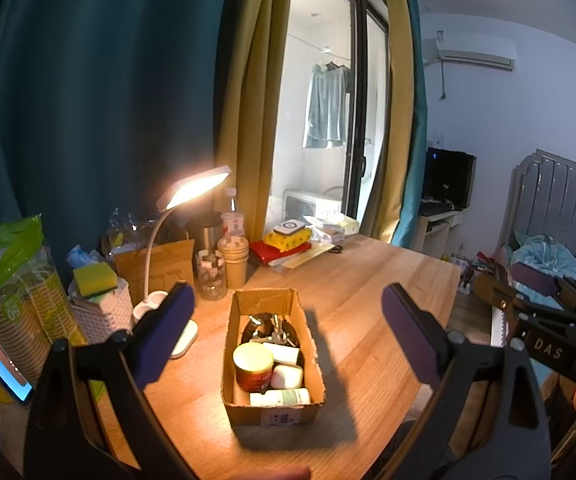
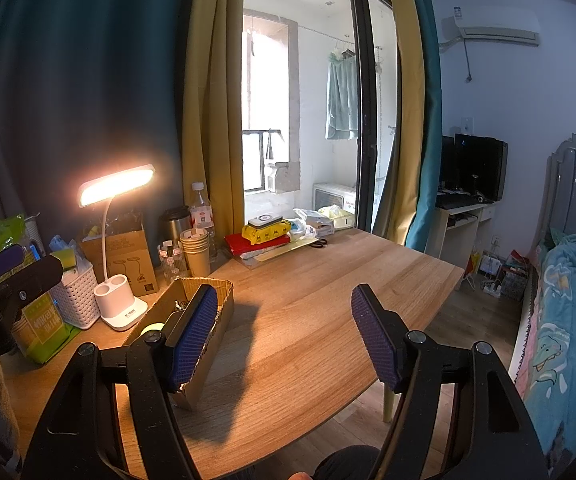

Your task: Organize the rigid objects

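Observation:
An open cardboard box stands on the wooden table. In it lie a red can with a cream lid, a white bottle, a small white case, a white box and keys on a dark object. My left gripper is open and empty, held above the box. My right gripper is open and empty, to the right of the box, over bare table. The left gripper also shows at the left edge of the right wrist view.
A lit white desk lamp stands left of the box. Behind it are a white basket with sponges, paper cups, a glass jar, a steel flask and a stack of books. A bed is at the right.

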`<state>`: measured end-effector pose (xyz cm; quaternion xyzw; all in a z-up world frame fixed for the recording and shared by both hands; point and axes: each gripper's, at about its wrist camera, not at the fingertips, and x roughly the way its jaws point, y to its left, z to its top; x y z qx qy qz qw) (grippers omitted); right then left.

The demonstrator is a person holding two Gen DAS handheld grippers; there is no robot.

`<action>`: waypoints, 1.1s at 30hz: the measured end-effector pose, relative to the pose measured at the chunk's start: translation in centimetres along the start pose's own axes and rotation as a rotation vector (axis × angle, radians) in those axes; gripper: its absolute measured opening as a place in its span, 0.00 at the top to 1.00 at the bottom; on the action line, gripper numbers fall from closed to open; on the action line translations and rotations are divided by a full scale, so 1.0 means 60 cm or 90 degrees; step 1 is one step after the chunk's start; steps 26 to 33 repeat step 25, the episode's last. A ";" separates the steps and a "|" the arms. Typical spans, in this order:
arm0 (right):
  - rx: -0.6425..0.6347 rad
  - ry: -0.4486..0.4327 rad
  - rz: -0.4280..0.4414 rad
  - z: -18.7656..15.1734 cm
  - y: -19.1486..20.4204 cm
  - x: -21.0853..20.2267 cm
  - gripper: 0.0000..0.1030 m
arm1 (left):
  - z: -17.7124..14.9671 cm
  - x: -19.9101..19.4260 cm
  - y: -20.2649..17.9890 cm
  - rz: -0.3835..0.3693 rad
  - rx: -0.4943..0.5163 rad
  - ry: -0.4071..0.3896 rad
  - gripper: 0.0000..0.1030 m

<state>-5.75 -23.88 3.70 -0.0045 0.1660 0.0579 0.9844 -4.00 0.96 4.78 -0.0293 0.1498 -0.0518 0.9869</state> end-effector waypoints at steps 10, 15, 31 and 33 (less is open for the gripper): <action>0.000 0.001 -0.001 0.000 0.000 0.000 0.29 | -0.001 0.000 -0.002 -0.001 0.000 0.002 0.07; 0.000 0.003 0.000 -0.001 -0.002 -0.002 0.29 | -0.007 -0.001 -0.007 -0.002 -0.001 0.006 0.07; -0.002 0.007 0.003 -0.013 -0.003 -0.009 0.29 | -0.011 0.004 -0.005 -0.004 -0.003 0.012 0.07; -0.002 0.007 0.003 -0.013 -0.003 -0.009 0.29 | -0.011 0.004 -0.005 -0.004 -0.003 0.012 0.07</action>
